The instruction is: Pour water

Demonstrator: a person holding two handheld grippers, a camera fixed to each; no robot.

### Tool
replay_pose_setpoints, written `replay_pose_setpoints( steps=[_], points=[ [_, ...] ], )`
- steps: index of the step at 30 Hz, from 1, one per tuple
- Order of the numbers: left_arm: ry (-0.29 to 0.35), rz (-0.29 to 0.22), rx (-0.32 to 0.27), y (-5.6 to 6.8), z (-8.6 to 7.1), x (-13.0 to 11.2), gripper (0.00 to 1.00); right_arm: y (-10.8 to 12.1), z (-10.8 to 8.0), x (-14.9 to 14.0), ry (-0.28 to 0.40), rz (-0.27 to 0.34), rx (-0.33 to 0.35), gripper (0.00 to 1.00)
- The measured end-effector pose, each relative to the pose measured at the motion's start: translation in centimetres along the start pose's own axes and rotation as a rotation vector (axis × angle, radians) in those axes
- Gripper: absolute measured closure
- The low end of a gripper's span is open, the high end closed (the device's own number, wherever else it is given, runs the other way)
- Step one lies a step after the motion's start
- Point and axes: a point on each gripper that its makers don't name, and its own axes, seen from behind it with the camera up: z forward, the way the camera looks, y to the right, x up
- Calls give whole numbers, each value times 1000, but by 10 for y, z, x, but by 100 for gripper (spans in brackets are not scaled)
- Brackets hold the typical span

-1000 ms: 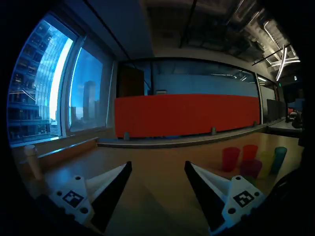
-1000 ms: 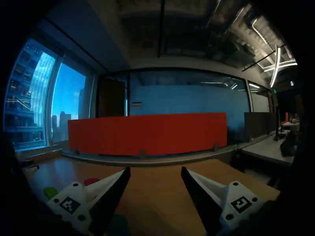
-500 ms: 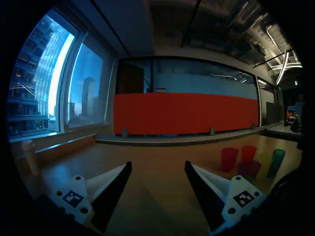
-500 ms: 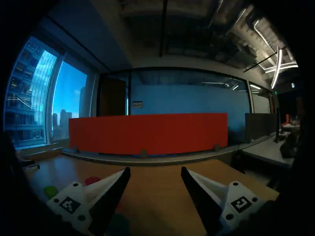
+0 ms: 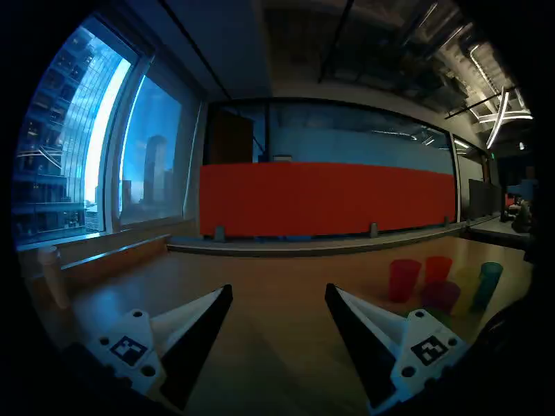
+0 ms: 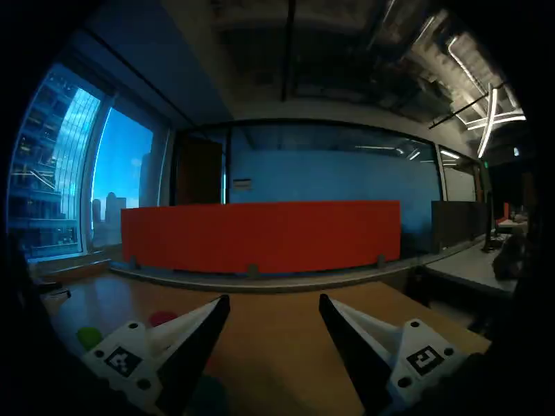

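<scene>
**Over the table, both tongs spread and empty**

Over the wooden table (image 5: 277, 274) your left tongs (image 5: 277, 287) hung released, the two fingers wide apart with only tabletop between them. Ahead and to their right, a tight cluster of coloured cups stood on the table. You had a red cup (image 5: 404, 279), an orange cup (image 5: 438, 267) just beside it, and a purple cup (image 5: 442, 296) nearer the camera. A yellow cup (image 5: 467, 286) and a teal cup (image 5: 490, 279) stood at the far right. All were upright and well apart from the fingers. At the left edge of the left gripper view, a pale upright post (image 5: 52, 276) stood near the window (image 5: 76, 159).

Your right tongs (image 6: 274, 298) were likewise released, gripping nothing, held above the table. Low on the left of the right gripper view, the tops of a green cup (image 6: 89, 338) and a pink cup (image 6: 161, 318) showed beside the left finger. A dark teal shape (image 6: 207, 396) sat below that finger; I could not tell what it was. A long red partition (image 6: 260, 236) ran along the table's far edge. I could not tell whether any cup held water.
</scene>
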Motion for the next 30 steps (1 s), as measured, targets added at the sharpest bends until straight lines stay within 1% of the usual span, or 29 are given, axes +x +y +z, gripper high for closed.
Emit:
replay_pose_setpoints(
  steps=[12, 15, 21, 24, 30],
  points=[
    [-3, 1, -1, 1, 0, 0, 0, -1, -1, 0, 6, -6, 6, 1],
    [-4, 1, -2, 1, 0, 0, 0, -4, -1, -1, 10, -15, 7, 1],
    [-4, 1, -2, 1, -1, 0, 0, -14, -4, -9, 12, -66, 25, 1],
    [-4, 1, -1, 0, -1, 0, 0, -15, -2, -12, 23, -83, 26, 1],
    [-4, 1, -1, 1, -1, 1, 0, -13, 2, -16, 44, -85, 33, 0]
  ],
)
